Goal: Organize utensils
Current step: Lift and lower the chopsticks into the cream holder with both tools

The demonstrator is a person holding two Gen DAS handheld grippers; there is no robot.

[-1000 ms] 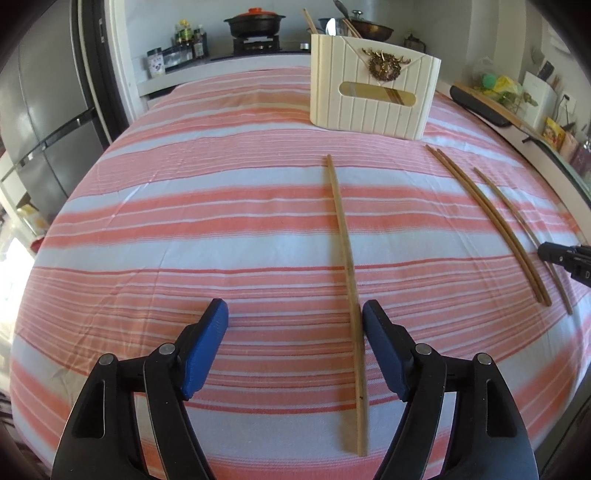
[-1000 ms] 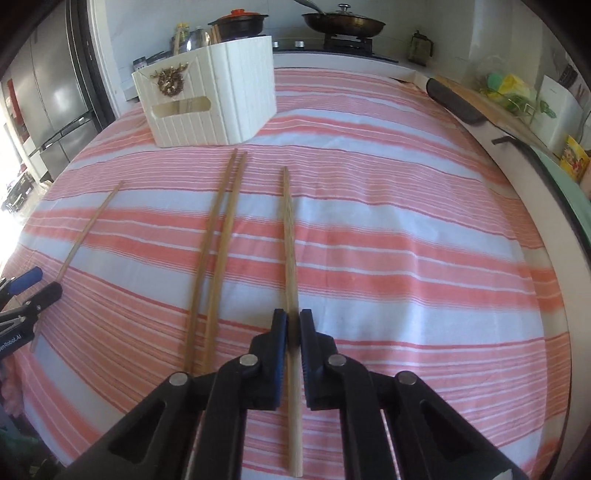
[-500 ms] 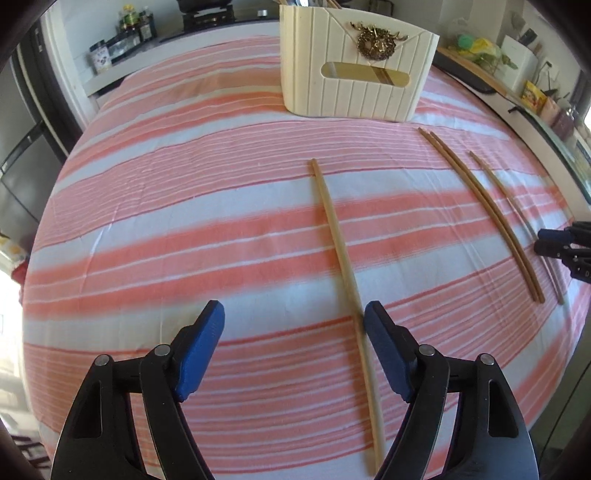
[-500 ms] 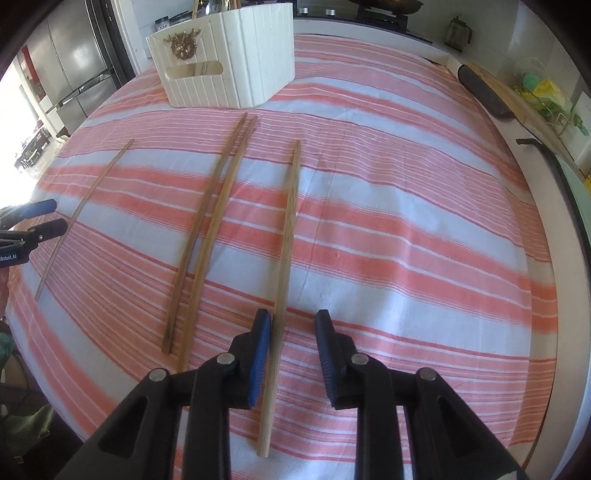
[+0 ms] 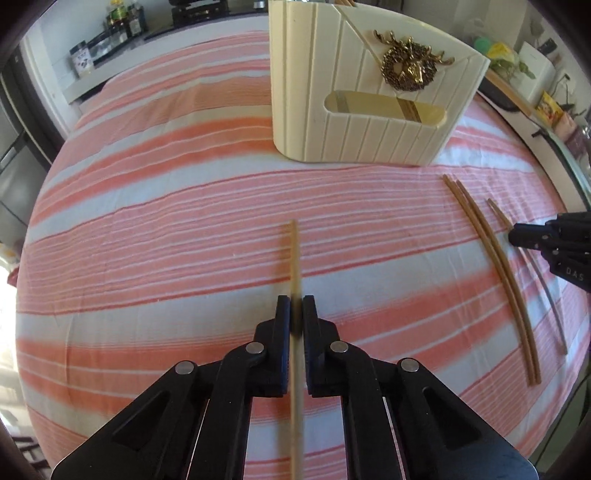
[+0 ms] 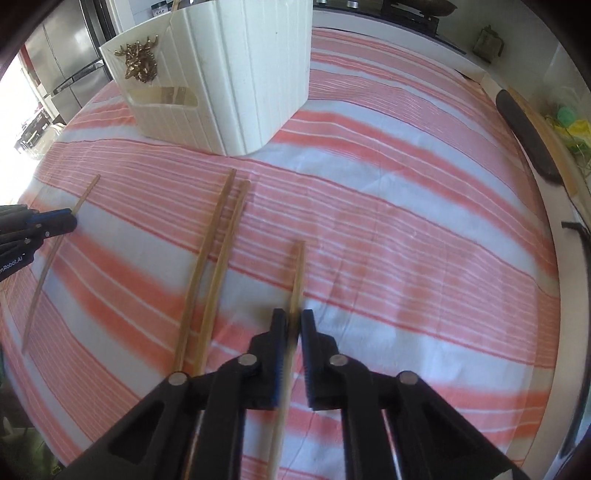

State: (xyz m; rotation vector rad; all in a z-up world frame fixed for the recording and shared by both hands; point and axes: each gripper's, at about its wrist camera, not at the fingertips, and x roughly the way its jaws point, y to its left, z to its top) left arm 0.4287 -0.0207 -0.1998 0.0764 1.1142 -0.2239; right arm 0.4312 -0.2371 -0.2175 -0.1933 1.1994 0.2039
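Observation:
My left gripper (image 5: 296, 306) is shut on a long wooden chopstick (image 5: 293, 254) that runs forward between its pads. My right gripper (image 6: 292, 320) is shut on another wooden chopstick (image 6: 297, 273). A pair of chopsticks (image 6: 216, 258) lies on the striped cloth between the two grippers; it also shows in the left wrist view (image 5: 495, 266). A cream utensil holder (image 5: 369, 92) with a brass wreath emblem stands ahead, with chopsticks inside. In the right wrist view the holder (image 6: 229, 74) is at the far left.
A pink and white striped cloth (image 5: 166, 240) covers the table. A fridge (image 6: 62, 62) stands to the far left. Jars (image 5: 110, 26) and a stove are on the back counter. A dark tray and boxes (image 5: 532, 85) line the right counter.
My left gripper has moved forward and shut on its chopstick. My right gripper, briefly open half a second ago, has shut on its chopstick again. Both are nearer the holder.

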